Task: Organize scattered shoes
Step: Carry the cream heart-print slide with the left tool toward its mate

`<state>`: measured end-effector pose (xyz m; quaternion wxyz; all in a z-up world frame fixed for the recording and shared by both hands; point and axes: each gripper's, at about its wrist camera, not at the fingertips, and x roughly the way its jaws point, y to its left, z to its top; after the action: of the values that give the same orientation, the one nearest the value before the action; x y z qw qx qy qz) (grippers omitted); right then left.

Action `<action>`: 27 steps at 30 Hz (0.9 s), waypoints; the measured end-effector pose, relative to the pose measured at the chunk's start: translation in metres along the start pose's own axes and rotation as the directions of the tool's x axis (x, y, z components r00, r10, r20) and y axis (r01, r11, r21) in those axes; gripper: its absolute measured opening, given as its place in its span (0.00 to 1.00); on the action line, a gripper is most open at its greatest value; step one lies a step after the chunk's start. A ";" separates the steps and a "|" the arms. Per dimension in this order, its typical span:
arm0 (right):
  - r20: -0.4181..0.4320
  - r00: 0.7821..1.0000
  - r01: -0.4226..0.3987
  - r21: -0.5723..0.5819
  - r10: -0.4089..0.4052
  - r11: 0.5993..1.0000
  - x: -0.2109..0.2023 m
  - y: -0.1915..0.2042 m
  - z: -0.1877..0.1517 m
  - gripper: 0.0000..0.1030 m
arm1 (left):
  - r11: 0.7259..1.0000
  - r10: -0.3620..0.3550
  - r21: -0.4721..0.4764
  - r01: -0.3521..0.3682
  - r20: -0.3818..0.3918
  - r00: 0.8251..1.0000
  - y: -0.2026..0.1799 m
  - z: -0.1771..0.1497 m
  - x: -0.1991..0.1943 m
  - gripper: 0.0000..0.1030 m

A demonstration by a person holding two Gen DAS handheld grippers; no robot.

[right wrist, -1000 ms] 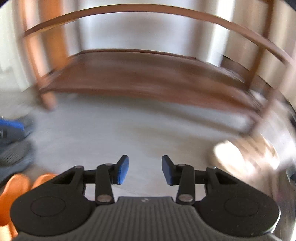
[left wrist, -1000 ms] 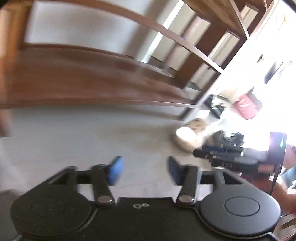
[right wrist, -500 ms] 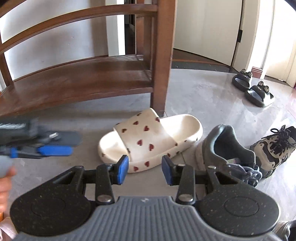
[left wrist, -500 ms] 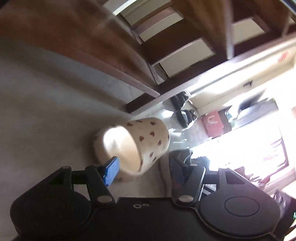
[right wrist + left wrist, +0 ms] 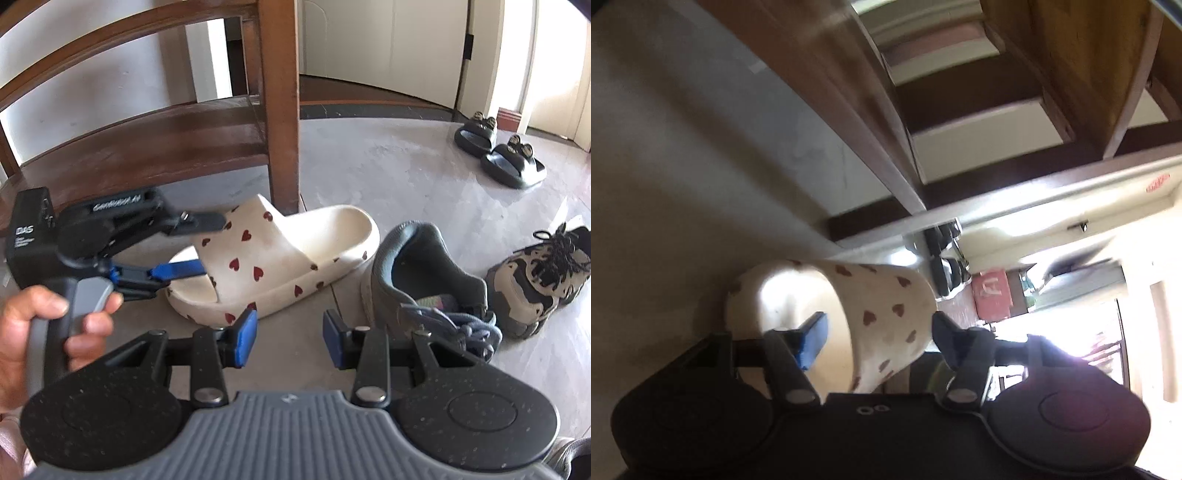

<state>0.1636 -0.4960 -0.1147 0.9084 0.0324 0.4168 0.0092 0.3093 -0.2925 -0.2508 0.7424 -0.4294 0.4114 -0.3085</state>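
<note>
A cream slipper with red hearts lies on the grey floor beside the wooden rack's post. My left gripper comes at it from the left, rolled on its side. One finger lies on top of the strap and the blue pad sits underneath. In the left wrist view the slipper's strap stands between the fingers of the left gripper. Its jaws are closing, with a small gap left at the inner pad. My right gripper hovers open and empty just in front of the slipper.
A grey sneaker lies right of the slipper, with a tan and black sneaker beyond it. A pair of black slides sits far right by the doors. The low wooden rack shelf spans the back left. A hand holds the left gripper's handle.
The left gripper dropped to the slipper, rolled over and slid its fingers around the strap. The right gripper swung right from the rack to the slipper and sneakers.
</note>
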 end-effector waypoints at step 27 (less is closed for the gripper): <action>0.100 0.950 -0.263 -0.260 0.297 0.929 -0.039 0.190 0.023 0.43 | 0.946 0.209 0.228 -0.230 0.114 0.971 -0.037 0.022 -0.382 0.09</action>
<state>0.1571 -0.3091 -0.0573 0.9213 -0.0196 0.3401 0.1875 0.1450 0.0094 -0.0797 0.8358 -0.3015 0.3834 -0.2521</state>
